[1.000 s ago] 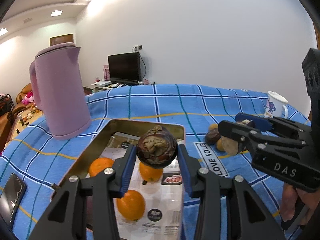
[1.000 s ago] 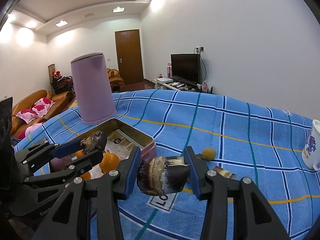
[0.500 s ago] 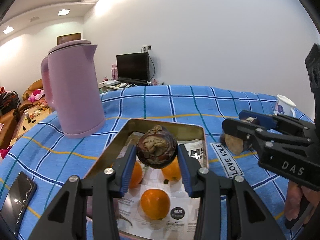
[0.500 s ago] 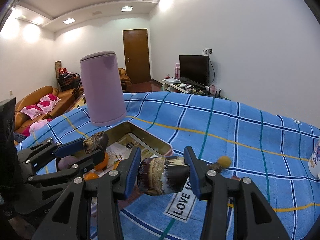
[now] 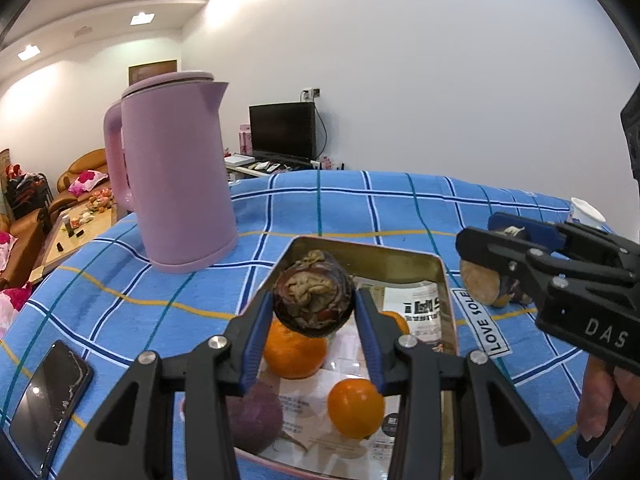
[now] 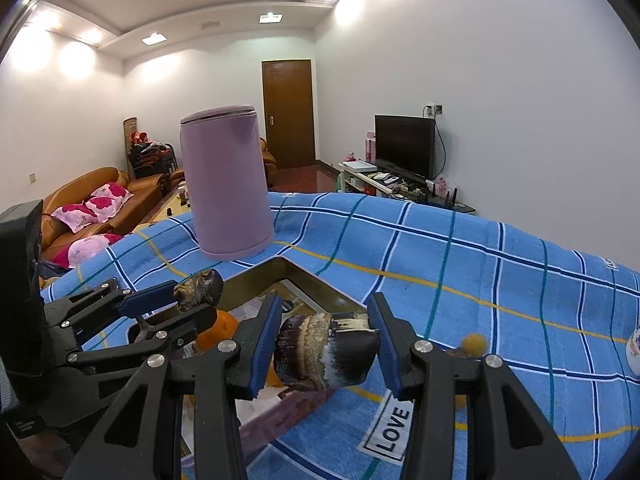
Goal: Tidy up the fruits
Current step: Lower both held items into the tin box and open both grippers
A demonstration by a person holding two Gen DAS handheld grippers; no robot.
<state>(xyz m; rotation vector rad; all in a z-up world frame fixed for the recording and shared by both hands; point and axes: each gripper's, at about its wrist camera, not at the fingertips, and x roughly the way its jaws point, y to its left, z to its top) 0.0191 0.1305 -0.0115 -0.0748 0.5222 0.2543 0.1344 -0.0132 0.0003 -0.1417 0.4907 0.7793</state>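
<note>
Left tool point(image 5: 314, 308) clenched on a dark mangosteen point(image 5: 314, 300), held in the air above the gold tin tray point(image 5: 444, 280) w/ oranges point(image 5: 354, 402) inside. Right tool point(image 6: 326, 344) grips a second dark fruit point(image 6: 326, 356), just right of the tray, over the blue checked surface point(image 6: 480, 264).

A pink kettle point(image 5: 176, 184) stands on the blue checked cloth point(image 5: 360, 208), a phone point(image 5: 48, 404) nearby.
</note>
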